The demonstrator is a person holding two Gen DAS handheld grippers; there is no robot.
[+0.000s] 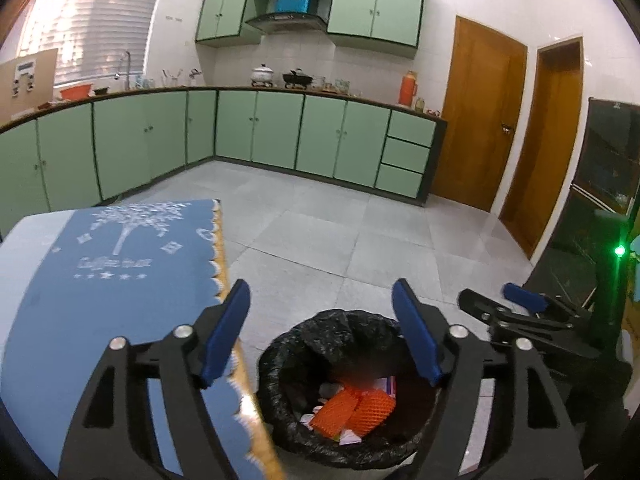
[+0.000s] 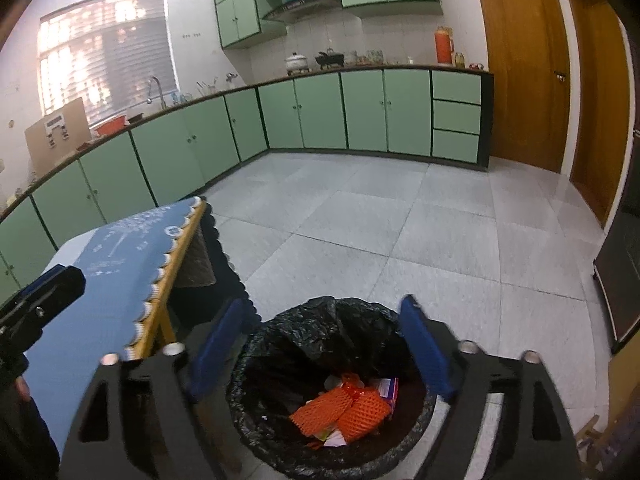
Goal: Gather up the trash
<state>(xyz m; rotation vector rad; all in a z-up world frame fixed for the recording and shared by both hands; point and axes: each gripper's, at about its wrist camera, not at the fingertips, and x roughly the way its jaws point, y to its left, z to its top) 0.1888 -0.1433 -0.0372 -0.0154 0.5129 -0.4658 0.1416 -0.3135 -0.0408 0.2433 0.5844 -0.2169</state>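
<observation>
Almost nothing you can read here.

On the blue tablecloth (image 1: 108, 264) you see a white tree motif with a line of looping script under it, above a row of small stars; the lettering is too blurred to make out for certain. The cardboard sheet (image 1: 28, 80) leaning on the counter by the window carries a small printed label and pictograms, too small for you to read.
</observation>
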